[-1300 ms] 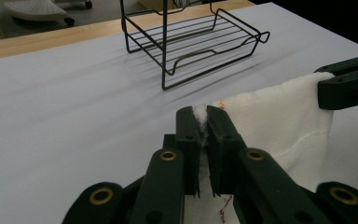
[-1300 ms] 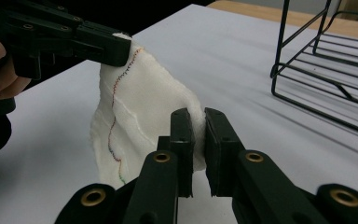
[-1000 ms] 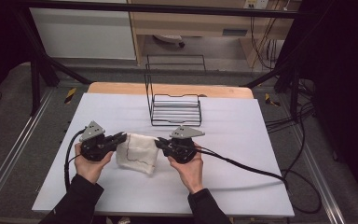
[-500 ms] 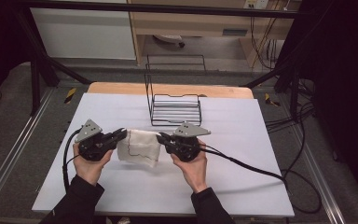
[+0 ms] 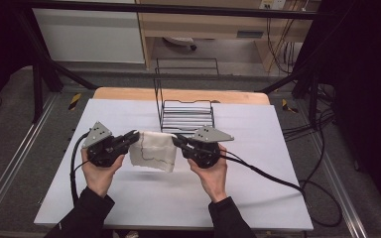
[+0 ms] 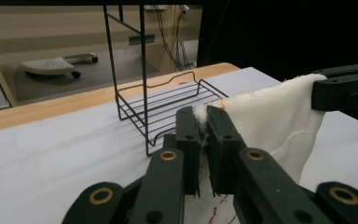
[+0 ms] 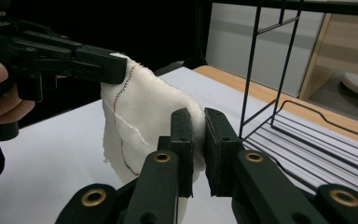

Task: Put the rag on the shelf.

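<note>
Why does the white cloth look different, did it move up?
Yes. The white cloth has risen off the table toward the wire rack, between both tongs.

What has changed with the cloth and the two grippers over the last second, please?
Both grippers, the left gripper and the right gripper, have raised the white cloth off the table and carried it toward the wire rack. It now hangs stretched between them above its shadow. Each gripper's jaws stay clamped on an upper corner. The rack has not moved.

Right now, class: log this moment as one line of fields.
left tool: shut on cloth | right tool: shut on cloth | cloth: held up between tools, above table | wire rack: behind cloth
</note>
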